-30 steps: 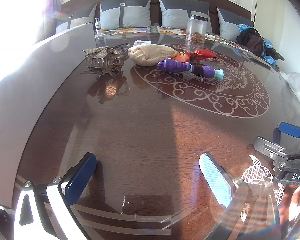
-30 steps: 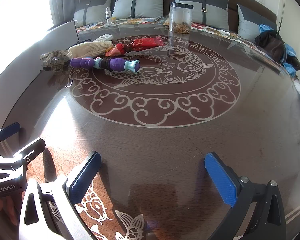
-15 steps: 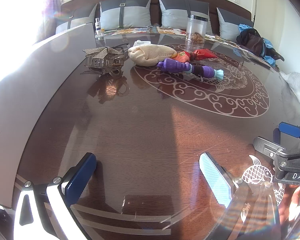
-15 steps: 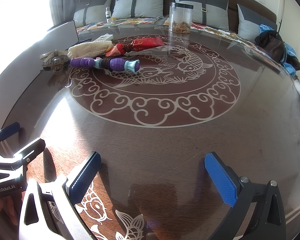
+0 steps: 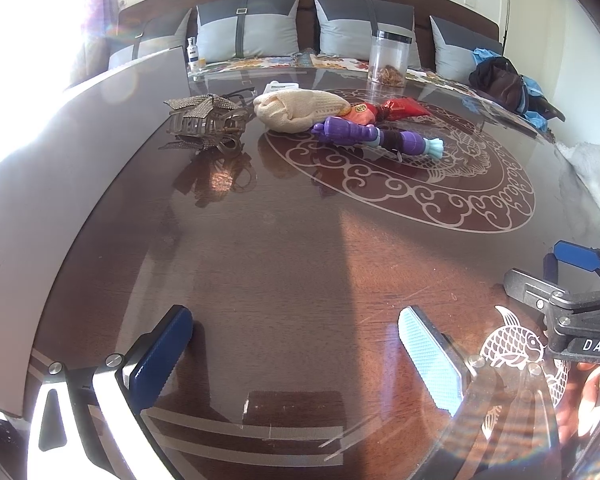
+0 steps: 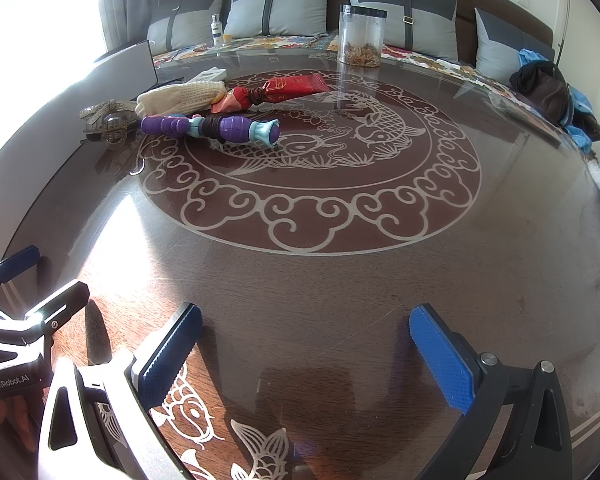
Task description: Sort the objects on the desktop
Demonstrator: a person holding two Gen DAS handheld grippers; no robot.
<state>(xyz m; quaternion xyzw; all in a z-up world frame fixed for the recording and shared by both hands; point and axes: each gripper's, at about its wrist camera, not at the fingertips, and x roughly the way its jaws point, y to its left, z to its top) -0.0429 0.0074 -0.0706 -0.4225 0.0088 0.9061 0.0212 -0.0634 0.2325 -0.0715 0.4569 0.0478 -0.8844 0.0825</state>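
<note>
Nothing moved since earlier frame. Your left hand-held gripper [image 5: 292,344] and right hand-held gripper [image 6: 312,344] both released, holding nothing, low over bench [image 5: 300,248]. Toy [image 5: 376,138], glove [image 5: 296,112], clip [image 5: 204,120] clustered far side.

My dark wooden table [image 6: 340,280] carries a pale scroll-and-fish inlay under glass. At its far left lie a glittery hair claw [image 5: 204,120], a cream knitted glove [image 5: 296,110], a purple toy [image 6: 216,127] and a red wrapper [image 6: 284,88], close together. Farther back stand a clear jar [image 6: 360,36] and a small bottle [image 6: 217,30].
</note>
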